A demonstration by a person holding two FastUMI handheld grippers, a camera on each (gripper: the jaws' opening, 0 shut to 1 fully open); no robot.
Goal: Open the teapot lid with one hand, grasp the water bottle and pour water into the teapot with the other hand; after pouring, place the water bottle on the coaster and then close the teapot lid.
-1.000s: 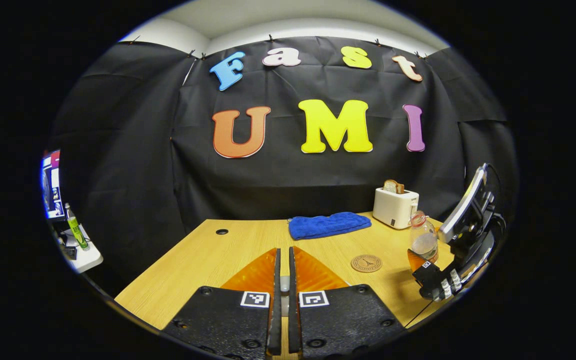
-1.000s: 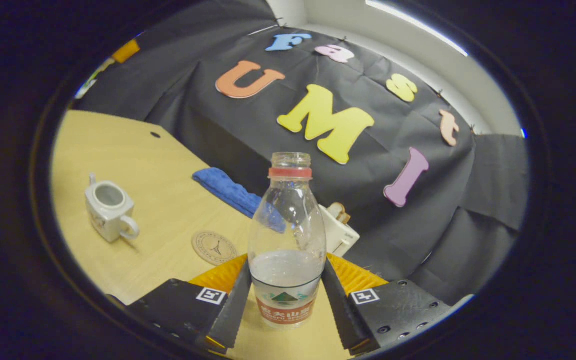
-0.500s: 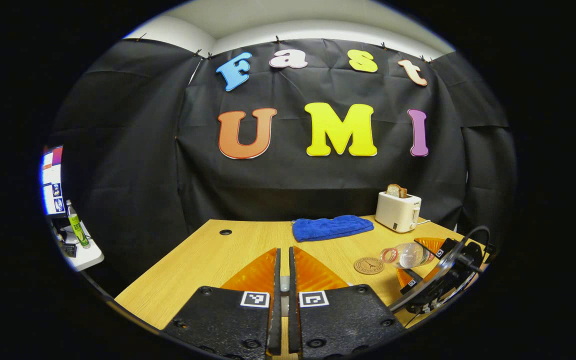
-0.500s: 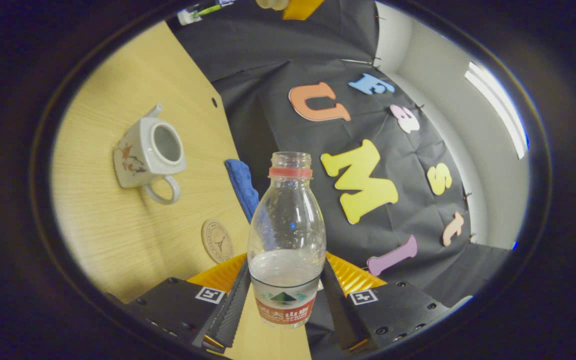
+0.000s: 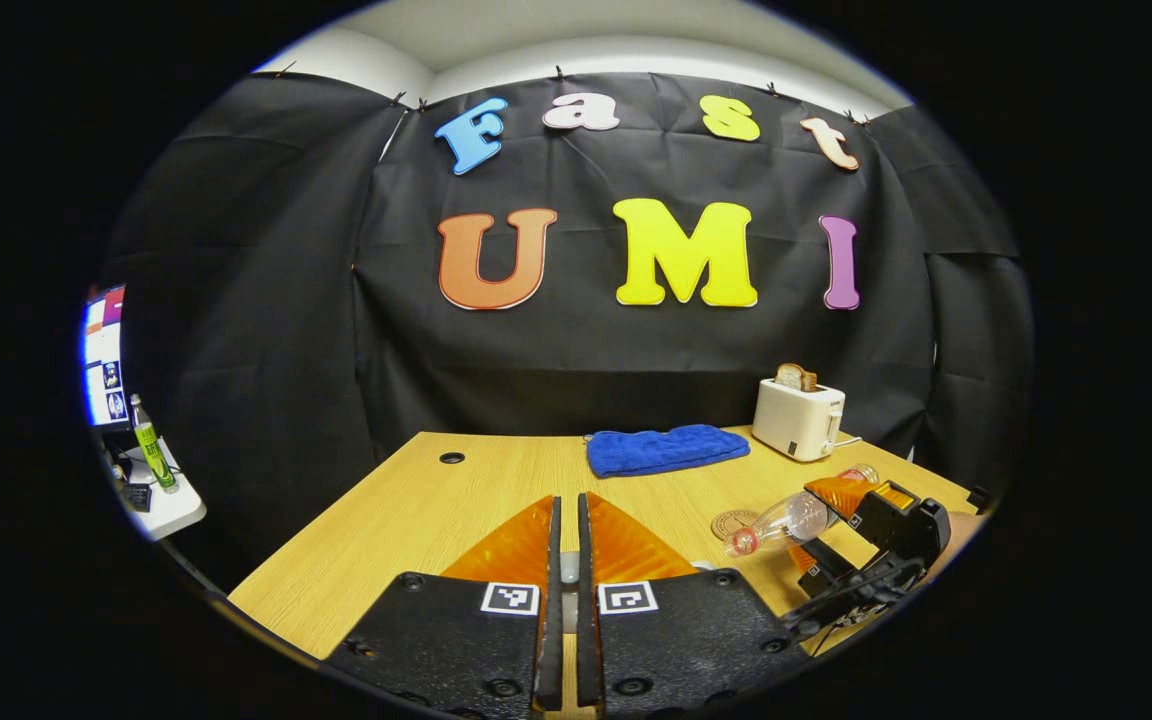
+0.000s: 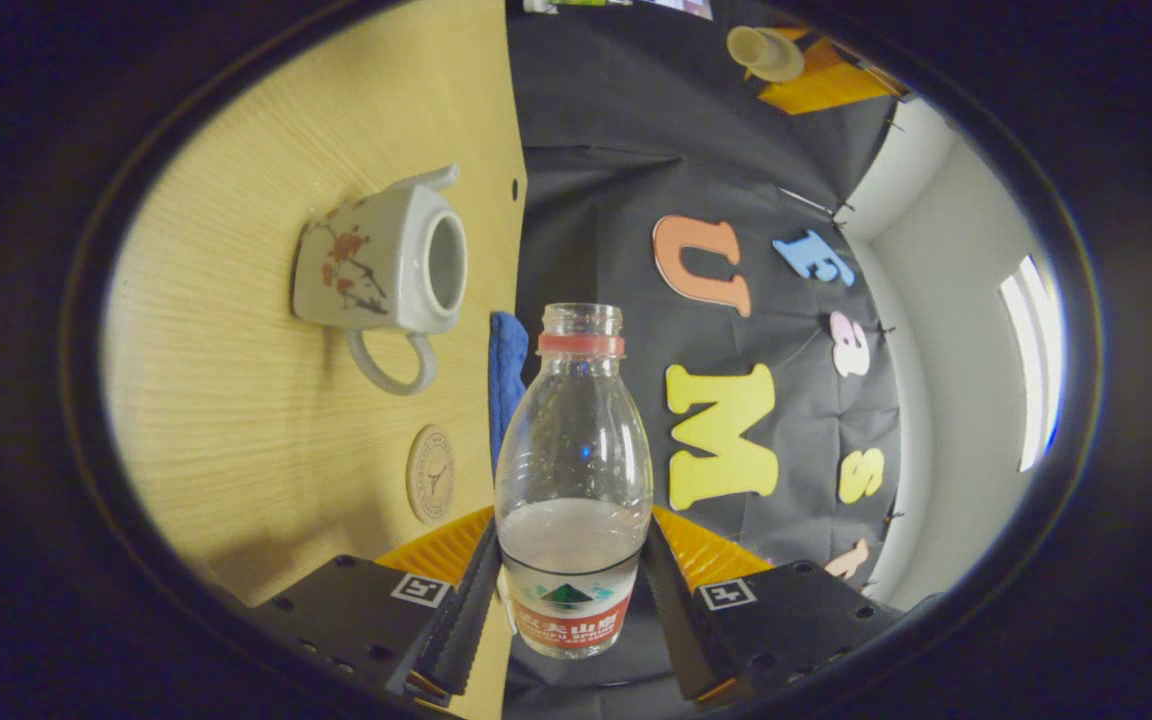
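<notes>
The water bottle (image 6: 574,480) is gripped at its lower, labelled part by the right tongs (image 6: 572,600), both fingers pressed against its sides. In the left gripper view the bottle (image 5: 781,522) is seen tipped past level, its uncapped mouth pointing down and toward the left tongs. The water inside is judged to be little, held at the label end.

The teapot (image 6: 381,265) is noted on the desk (image 6: 226,430) with its opening uncovered; the coaster (image 6: 430,474) lies nearer the bottle, and the blue towel (image 6: 507,370) near the desk's far edge. In the right gripper view the bottle's mouth is not lined up with the teapot's opening.

The left tongs (image 5: 563,575) are almost fully closed over a small pale object pinched between them, judged to be the lid's knob; this cannot be confirmed.

Risks identified:
- Water may be spilled on the desk if the tilt is increased before the mouth is brought above the opening.
- The opening is narrow; a fast tilt is likely to send water over the rim.
- The smooth bottle may slip in the grip while tilted.
- The lid, if held, may be dropped should the left grip be relaxed.
</notes>
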